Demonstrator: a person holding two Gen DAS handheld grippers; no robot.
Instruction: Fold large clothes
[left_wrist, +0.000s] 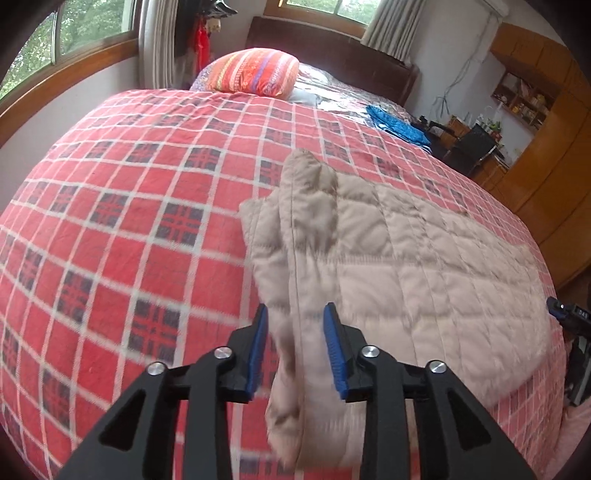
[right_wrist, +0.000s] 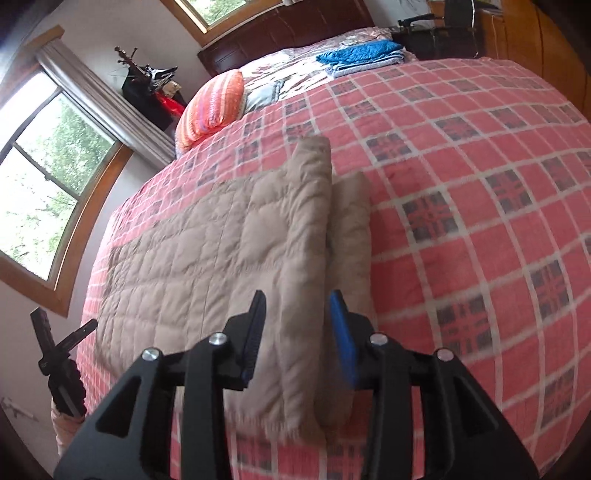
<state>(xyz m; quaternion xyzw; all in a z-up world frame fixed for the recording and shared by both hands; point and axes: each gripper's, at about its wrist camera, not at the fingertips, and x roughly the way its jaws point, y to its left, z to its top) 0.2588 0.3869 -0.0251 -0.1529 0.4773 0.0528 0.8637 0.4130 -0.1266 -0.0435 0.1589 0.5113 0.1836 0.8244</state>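
Left tongs (left_wrist: 295, 347) and right tongs (right_wrist: 297, 332) both spread wide, blue-padded fingers (left_wrist: 334, 350) well apart

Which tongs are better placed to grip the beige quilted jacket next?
Probably the left tongs: a raised fold of the beige quilted jacket sits between their open jaws. The right tongs, also open, straddle flatter folded edges.

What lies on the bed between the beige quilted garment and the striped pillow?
Only bare red plaid bedspread between the beige quilted garment and striped pillow; both wrist views show it.
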